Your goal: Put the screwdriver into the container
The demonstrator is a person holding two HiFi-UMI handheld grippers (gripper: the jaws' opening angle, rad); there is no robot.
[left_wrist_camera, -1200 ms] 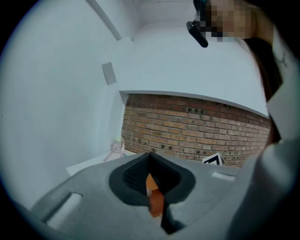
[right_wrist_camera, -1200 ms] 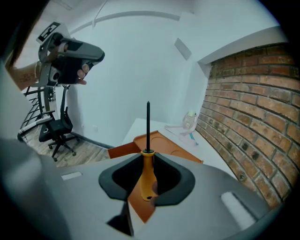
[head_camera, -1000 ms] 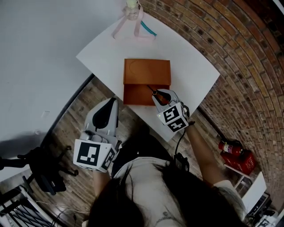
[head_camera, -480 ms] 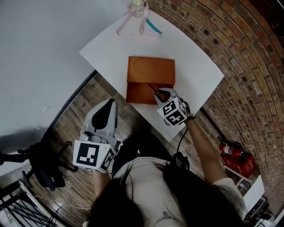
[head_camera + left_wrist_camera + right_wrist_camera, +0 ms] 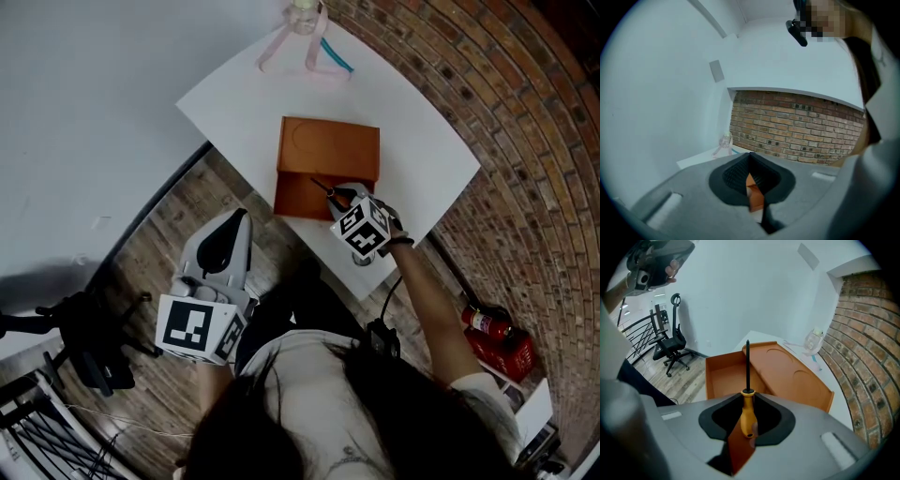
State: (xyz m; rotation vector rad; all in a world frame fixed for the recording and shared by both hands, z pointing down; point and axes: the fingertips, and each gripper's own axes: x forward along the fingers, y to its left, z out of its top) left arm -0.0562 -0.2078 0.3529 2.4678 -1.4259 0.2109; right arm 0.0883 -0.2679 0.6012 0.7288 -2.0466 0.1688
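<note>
Yellow-handled screwdriver point(image 5: 748, 418) is pinched in your right gripper point(image 5: 748, 397), its black shaft pointing down over the open half of the orange container point(image 5: 797, 380) at the near edge of the white tabletop point(image 5: 422, 141). Your left gripper point(image 5: 751, 159), jaws pressed together, holds nothing, off the tabletop.

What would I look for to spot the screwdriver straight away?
Start at the white table beside the brick wall and find the orange container on it. At its near edge, the right tongs grip the screwdriver. Its yellow handle and thin dark shaft set it apart from the flat, boxy container.
</note>
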